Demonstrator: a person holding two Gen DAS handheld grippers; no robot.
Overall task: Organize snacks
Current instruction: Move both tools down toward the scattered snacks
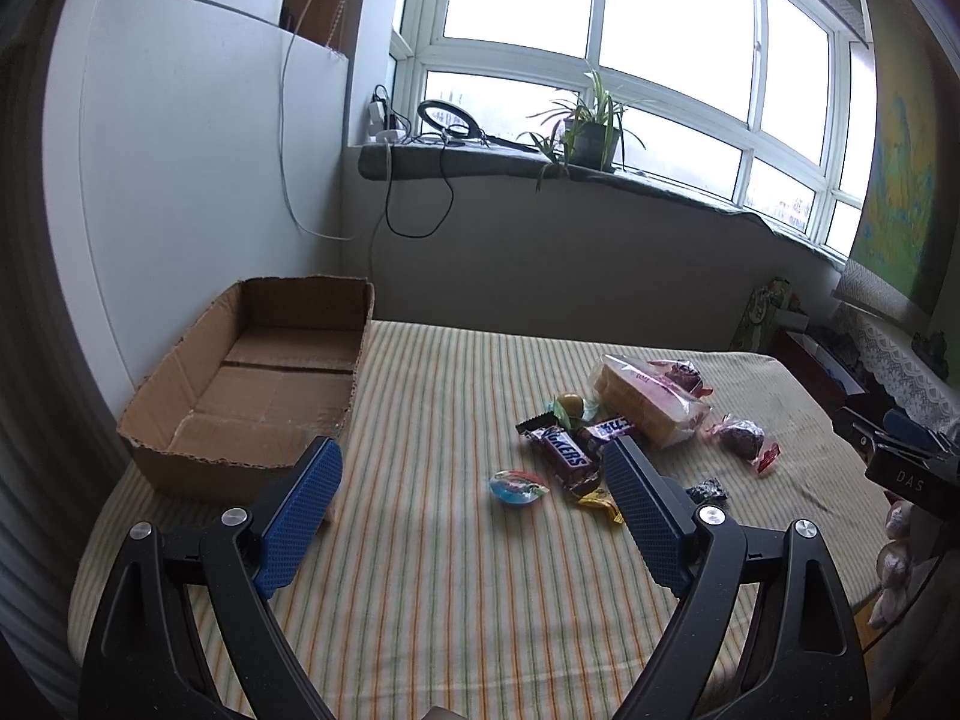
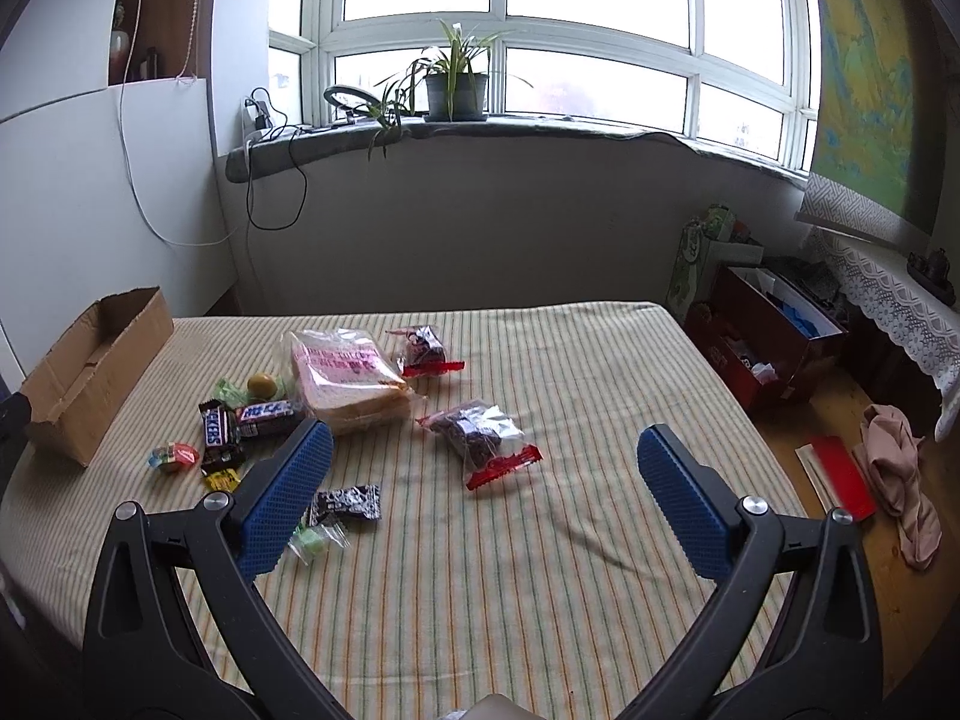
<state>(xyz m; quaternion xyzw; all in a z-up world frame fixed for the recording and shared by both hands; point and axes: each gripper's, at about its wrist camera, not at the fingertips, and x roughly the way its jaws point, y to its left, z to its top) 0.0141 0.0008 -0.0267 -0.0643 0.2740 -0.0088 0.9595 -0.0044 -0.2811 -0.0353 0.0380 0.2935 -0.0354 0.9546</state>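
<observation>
Gaping empty, both tongs point(image 1: 471, 468) point(image 2: 483, 450) flank crinkly wrapped snacks point(image 2: 351, 381) near corrugated box point(image 1: 252, 384)

Striped tablecloth point(image 2: 540, 570) is bare across the near and right side, so there is wide passage there. Snack cluster sits left of centre: Snickers bars point(image 2: 219, 429), bread bag point(image 2: 345, 381), two red-sealed packets point(image 2: 480, 438) packed close, narrow gaps only. Small dark wrapper point(image 2: 348, 501) lies just beside the right gripper point(image 2: 483, 498) left finger. Cardboard box point(image 1: 240, 384) at far left is open-topped, and its walls block low side entry.
</observation>
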